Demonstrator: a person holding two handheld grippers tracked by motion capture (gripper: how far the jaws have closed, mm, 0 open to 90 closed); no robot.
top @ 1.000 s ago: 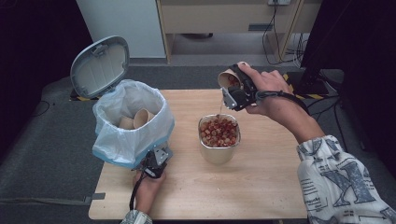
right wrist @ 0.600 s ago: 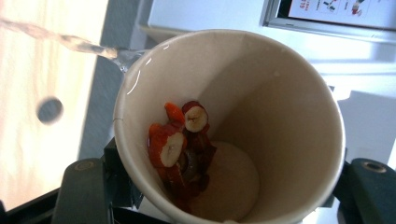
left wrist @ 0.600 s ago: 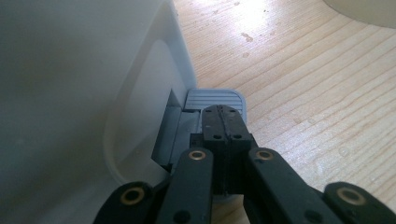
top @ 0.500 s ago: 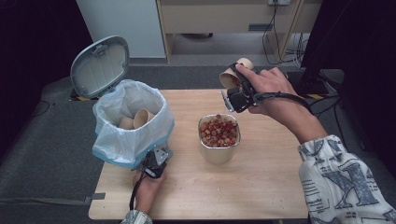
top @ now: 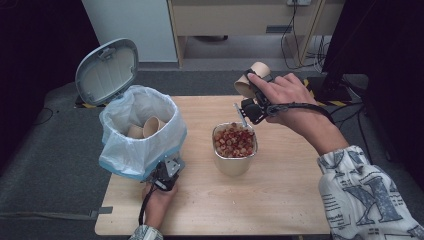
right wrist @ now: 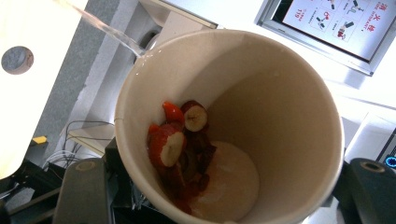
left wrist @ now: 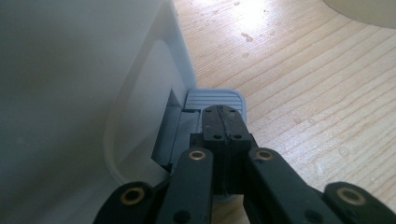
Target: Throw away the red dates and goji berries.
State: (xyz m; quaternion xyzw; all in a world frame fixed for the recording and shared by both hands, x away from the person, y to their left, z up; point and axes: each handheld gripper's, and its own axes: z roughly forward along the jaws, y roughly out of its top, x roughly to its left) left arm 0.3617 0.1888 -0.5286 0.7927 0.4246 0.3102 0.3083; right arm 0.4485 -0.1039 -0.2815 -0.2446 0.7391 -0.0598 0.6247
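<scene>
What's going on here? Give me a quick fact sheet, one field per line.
Right gripper: shut on a paper cup, held tilted above the table's far edge
Cup contents: some red fruit pieces and banana slices inside
Metal container: on the table, full of the same fruit
Left gripper: shut, pressing the bin's pedal
Bin: lid open, white liner, paper cups inside

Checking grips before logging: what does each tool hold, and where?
Right tool: paper cup, clamped across its sides. Left tool: shut, holding nothing, pressing the bin's pedal.
</scene>
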